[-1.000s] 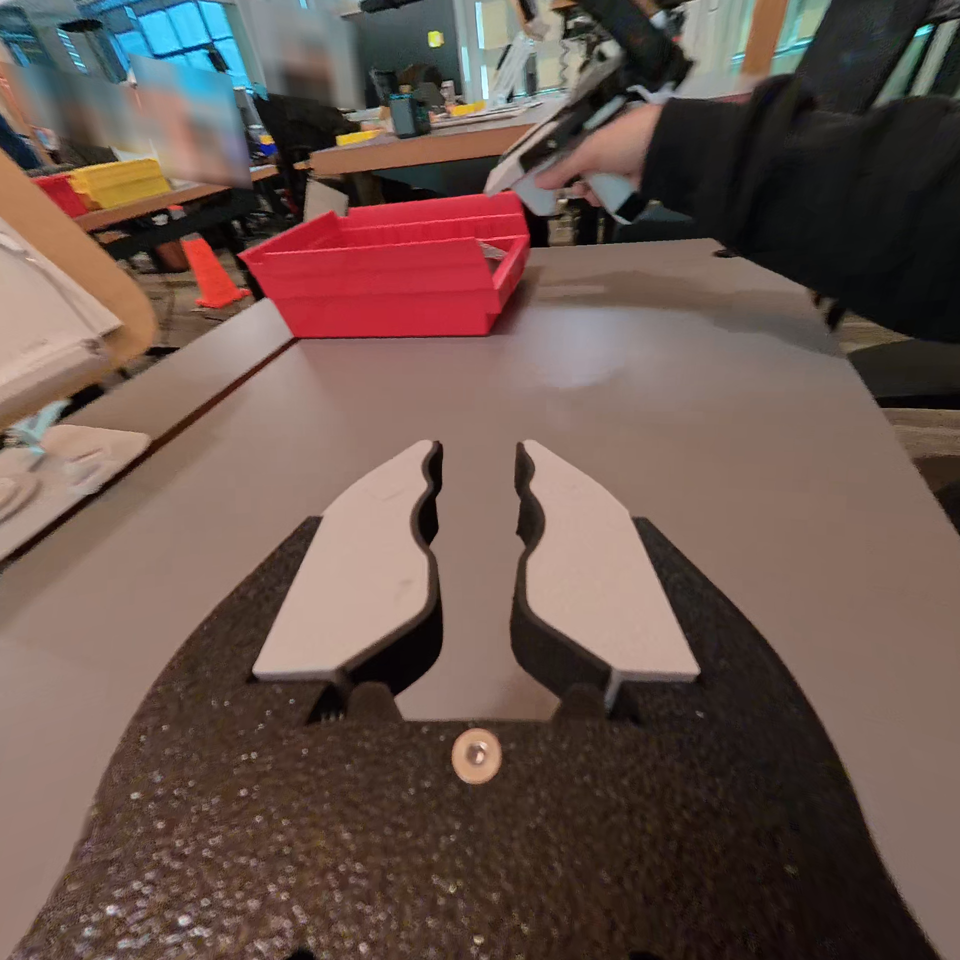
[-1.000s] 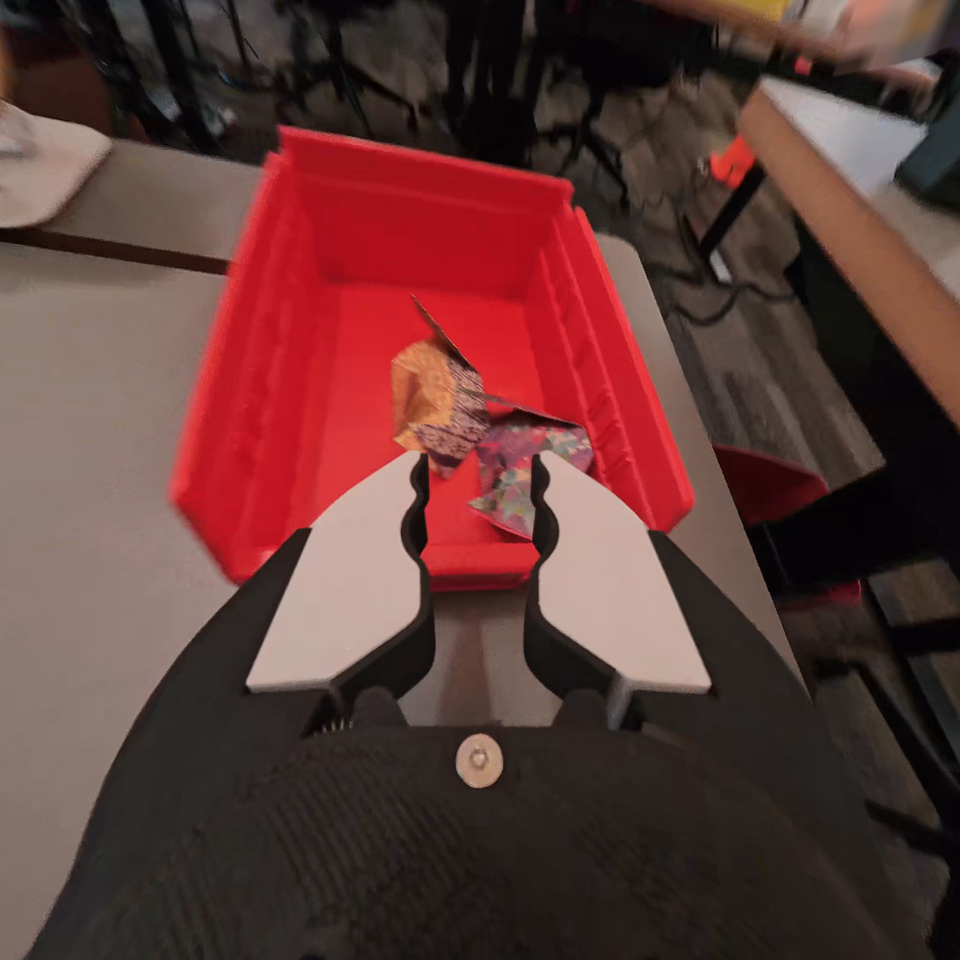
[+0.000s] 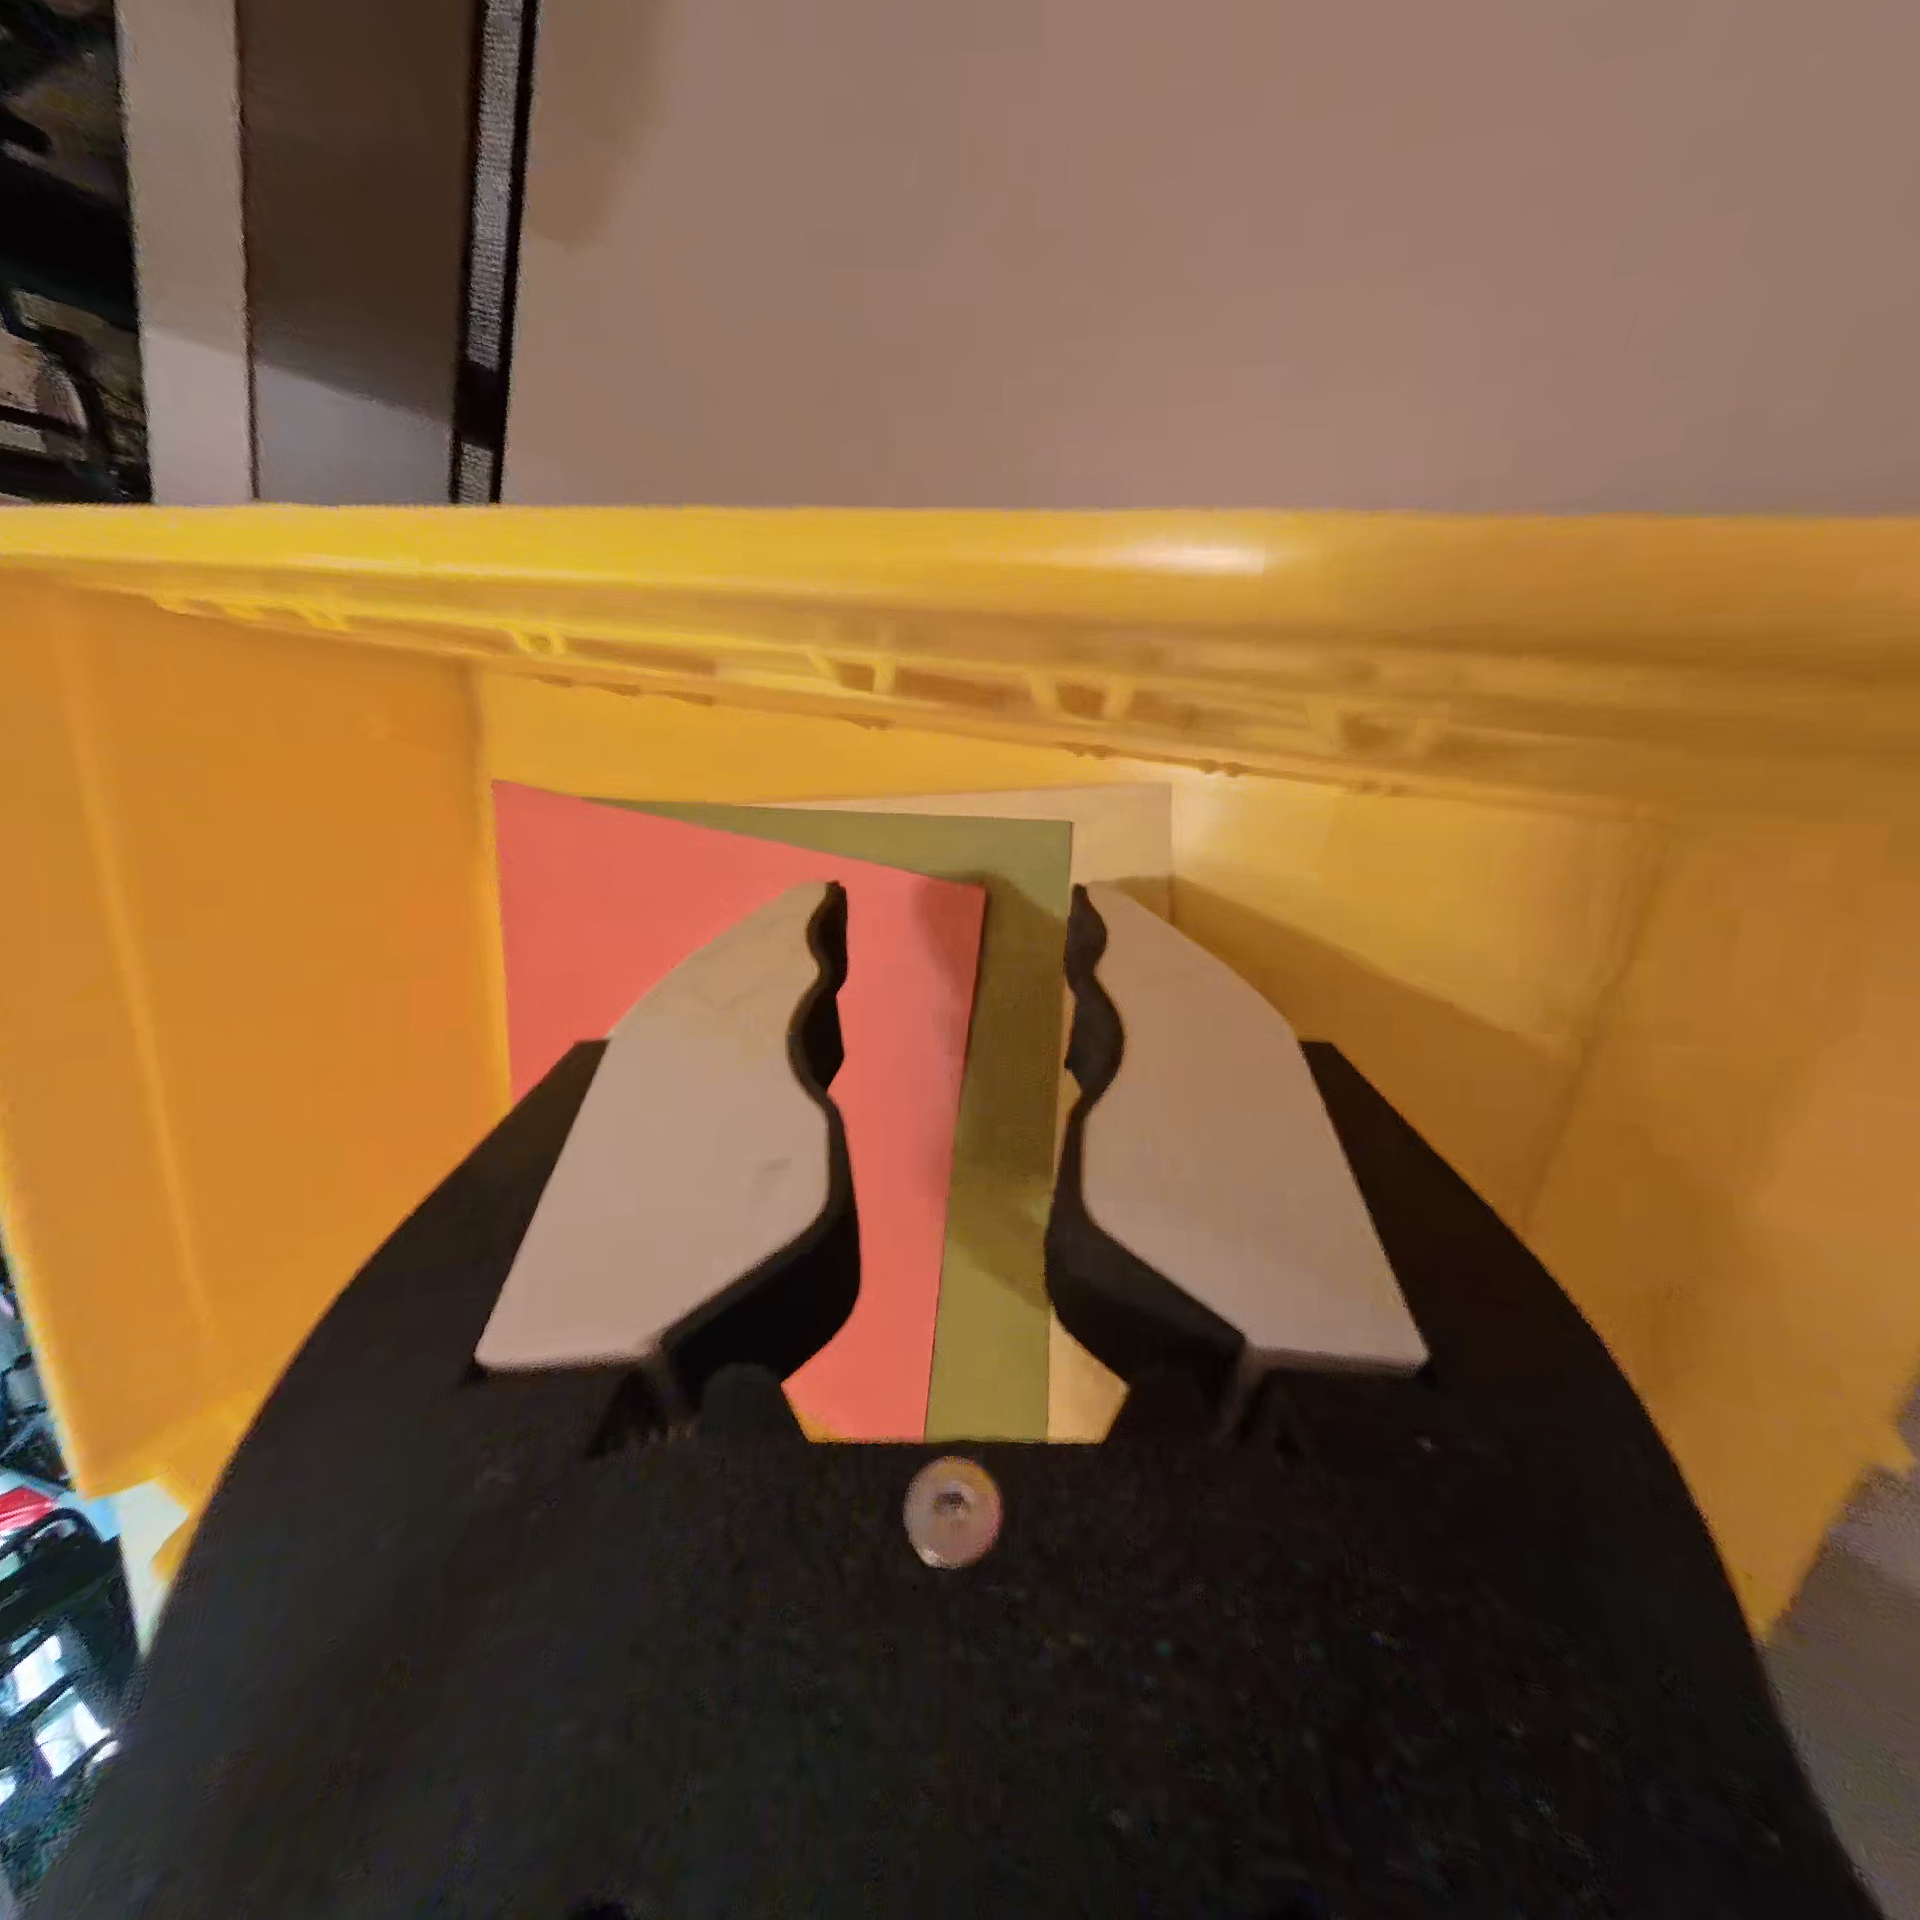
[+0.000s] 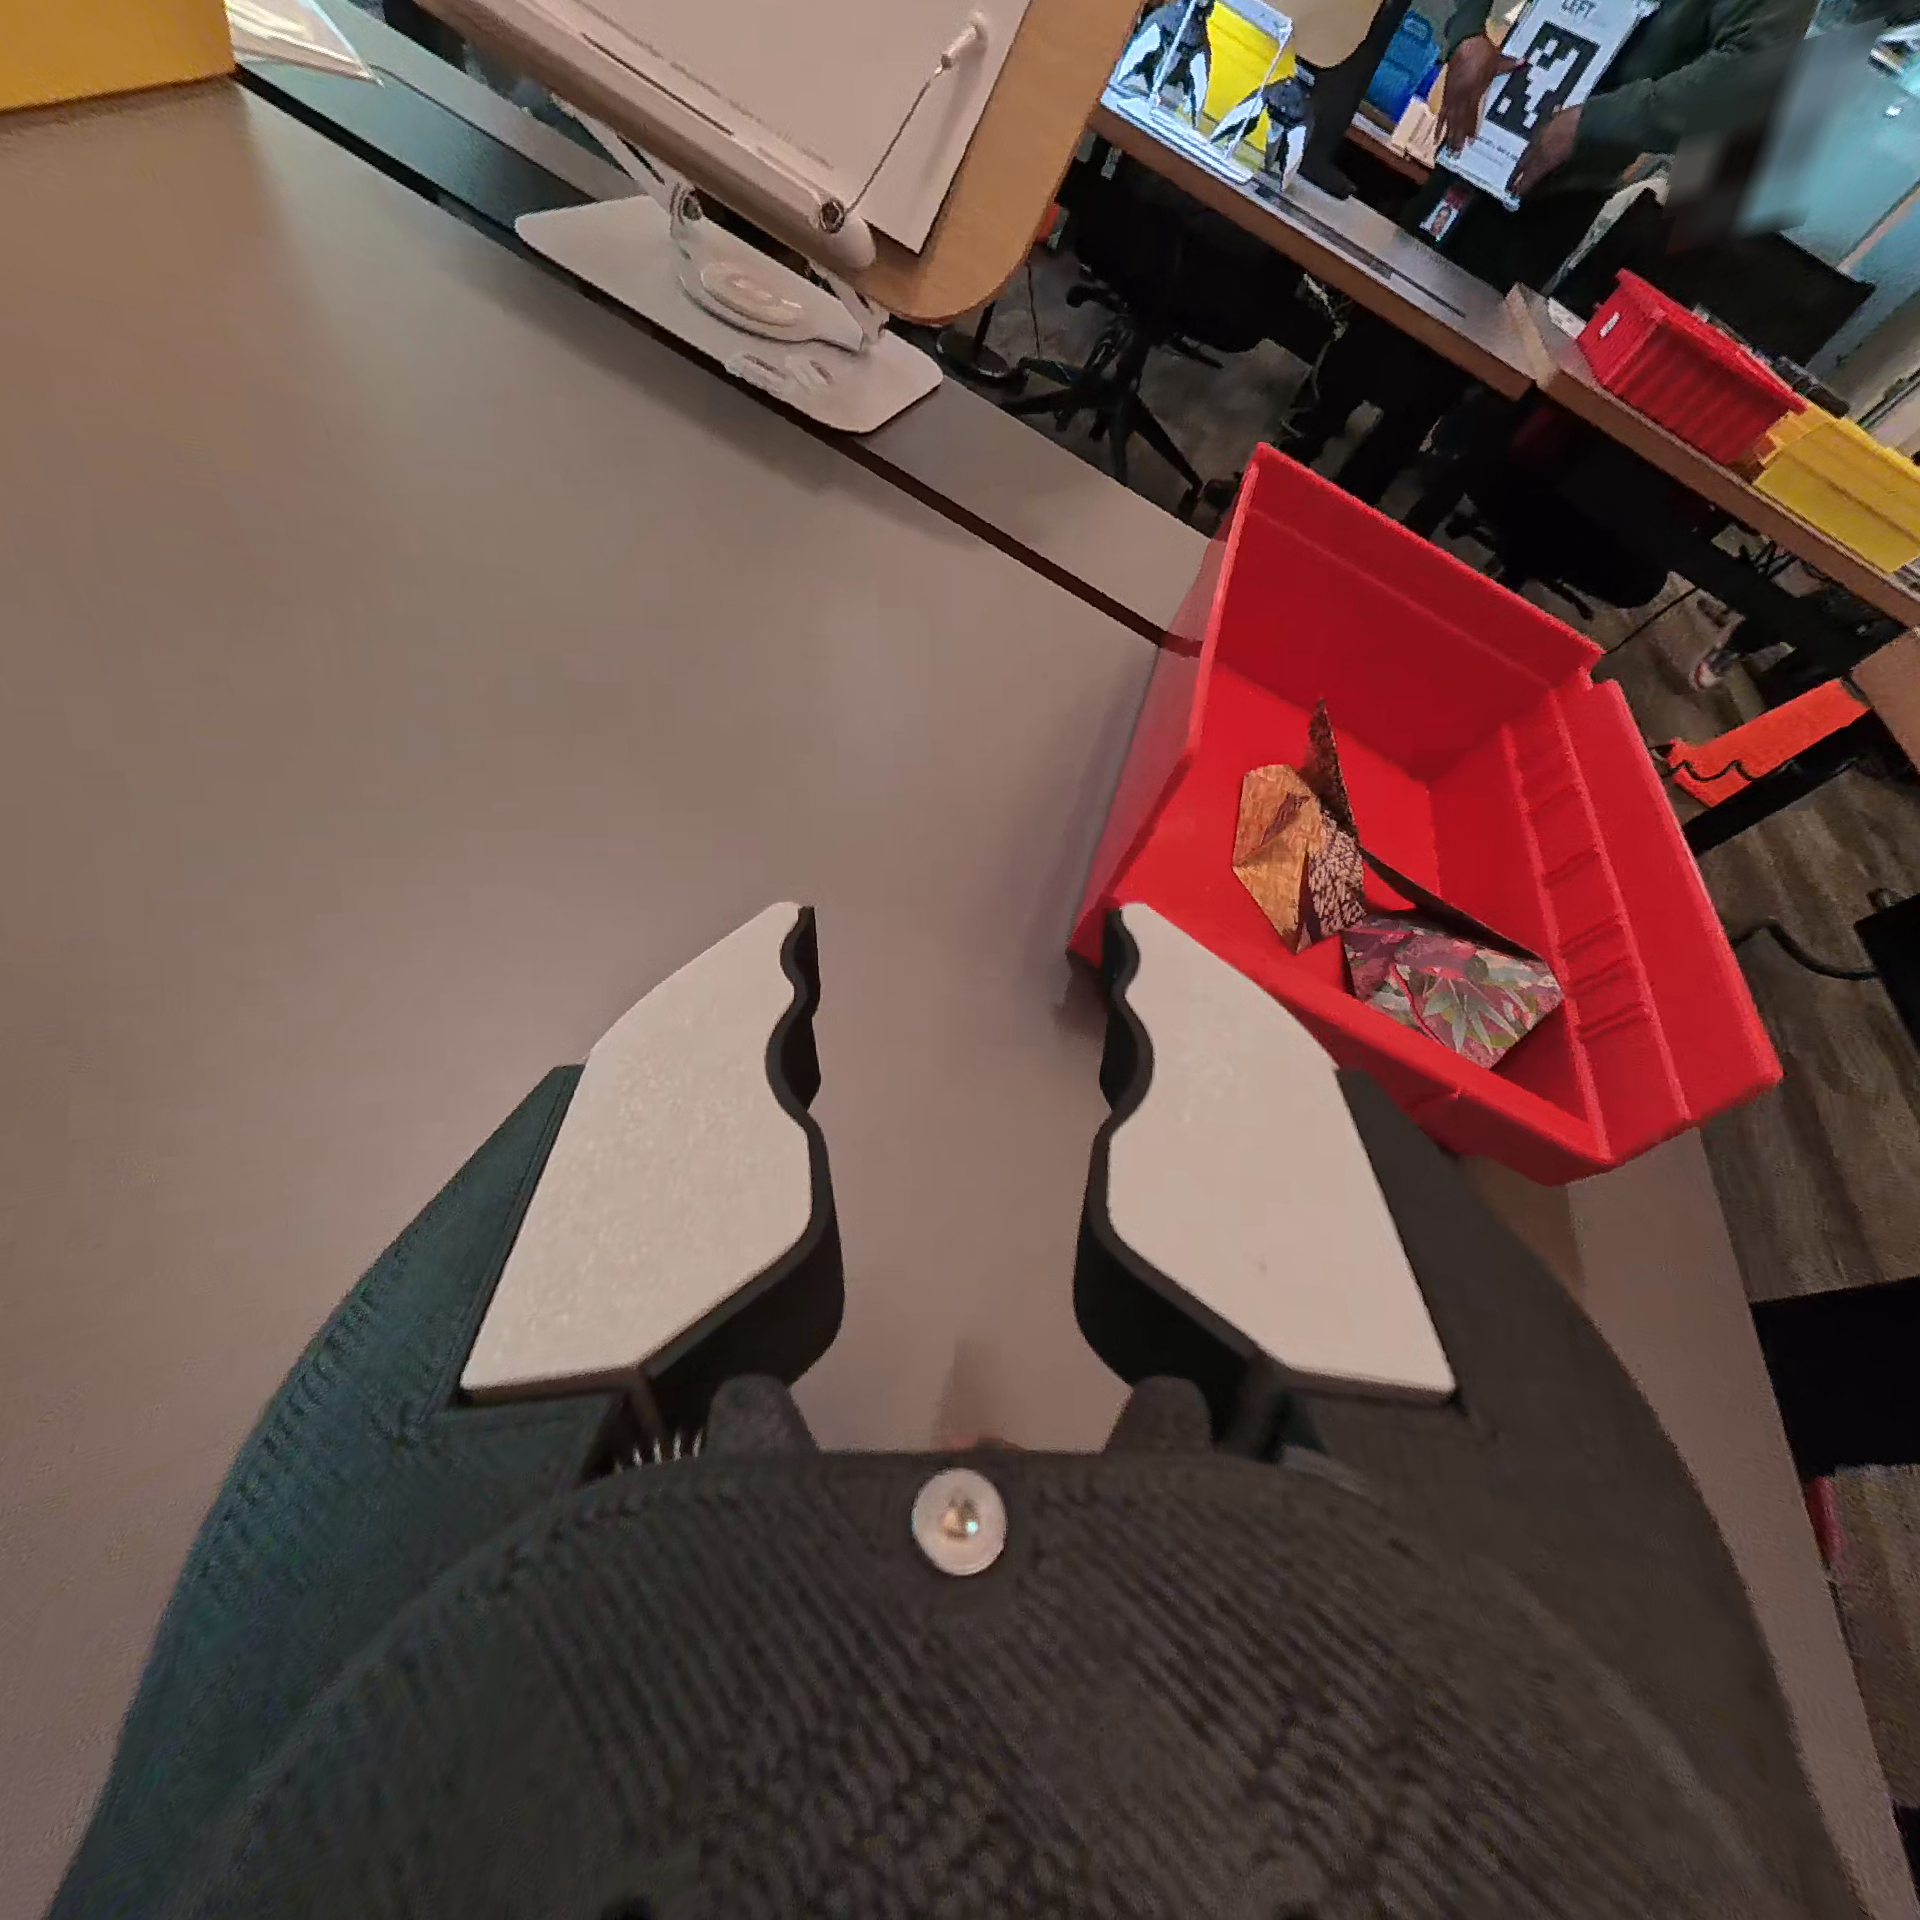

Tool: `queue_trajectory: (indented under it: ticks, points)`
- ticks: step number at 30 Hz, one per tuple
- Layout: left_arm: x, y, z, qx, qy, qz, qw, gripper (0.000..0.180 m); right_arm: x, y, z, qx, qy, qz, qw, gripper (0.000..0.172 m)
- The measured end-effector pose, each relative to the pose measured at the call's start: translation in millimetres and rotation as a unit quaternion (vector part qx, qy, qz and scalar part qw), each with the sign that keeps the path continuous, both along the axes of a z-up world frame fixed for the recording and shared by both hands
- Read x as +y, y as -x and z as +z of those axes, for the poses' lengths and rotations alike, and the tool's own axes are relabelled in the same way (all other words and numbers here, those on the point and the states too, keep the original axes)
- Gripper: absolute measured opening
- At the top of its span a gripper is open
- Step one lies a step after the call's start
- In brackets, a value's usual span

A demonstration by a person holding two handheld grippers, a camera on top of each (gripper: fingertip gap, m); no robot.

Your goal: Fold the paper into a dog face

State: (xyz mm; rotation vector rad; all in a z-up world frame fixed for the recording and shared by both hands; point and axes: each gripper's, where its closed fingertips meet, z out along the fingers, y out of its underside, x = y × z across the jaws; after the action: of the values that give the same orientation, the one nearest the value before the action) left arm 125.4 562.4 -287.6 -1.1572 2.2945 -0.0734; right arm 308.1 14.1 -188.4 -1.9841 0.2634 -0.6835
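Note:
In the left wrist view, my left gripper (image 3: 956, 904) is open inside a yellow bin (image 3: 935, 582). A stack of flat paper sheets lies on the bin floor: a salmon-red sheet (image 3: 675, 935) on top, an olive-green sheet (image 3: 1003, 1143) under it, a cream sheet (image 3: 1122, 831) lowest. The red and green sheets show between my open fingers, which press on nothing. In the right wrist view, my right gripper (image 4: 961, 925) is open and empty above the grey table (image 4: 416, 727), just left of a red bin (image 4: 1403, 644) with two folded patterned papers, one golden-brown (image 4: 1288, 842) and one purple-green (image 4: 1455, 987).
A white stand on a flat base (image 4: 769, 312) sits at the table's far edge, with a tan board behind it. A corner of the yellow bin (image 4: 104, 52) shows at top left. Other tables with red and yellow bins (image 4: 1683, 364) and a person stand beyond.
My left gripper has moved from over the bare table into the yellow bin above the paper stack and opened wider. My right gripper has swung from over the red bin to its left and opened wider.

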Motion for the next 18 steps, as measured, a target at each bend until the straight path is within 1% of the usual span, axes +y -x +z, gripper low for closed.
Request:
queue_trajectory:
  ticks: [1, 2, 4, 9, 13, 18]
  points:
    - [1, -1, -4, 0.002, 0.004, 0.001, 1.000, 0.039, -4, 0, -1, 0.002, 0.001, -0.004, 1.000, 0.052]
    - [2, -3, -7, -0.001, 0.010, 0.003, 1.000, 0.036, -7, 0, -3, 0.005, 0.001, -0.009, 1.000, 0.052]
    - [2, -8, -8, -0.017, 0.023, 0.011, 1.000, 0.035, -14, -1, -6, 0.009, 0.002, -0.021, 1.000, 0.052]
    - [9, -7, -7, -0.021, 0.013, 0.017, 1.000, 0.033, -18, -5, -11, 0.013, 0.009, -0.030, 0.999, 0.052]
    - [11, -10, 0, -0.055, 0.054, 0.040, 0.996, 0.030, -13, -7, -10, 0.006, 0.016, -0.027, 0.999, 0.052]
    - [5, -8, -10, -0.041, 0.059, 0.024, 0.997, 0.029, -9, -8, -11, 0.005, 0.023, -0.024, 0.999, 0.052]
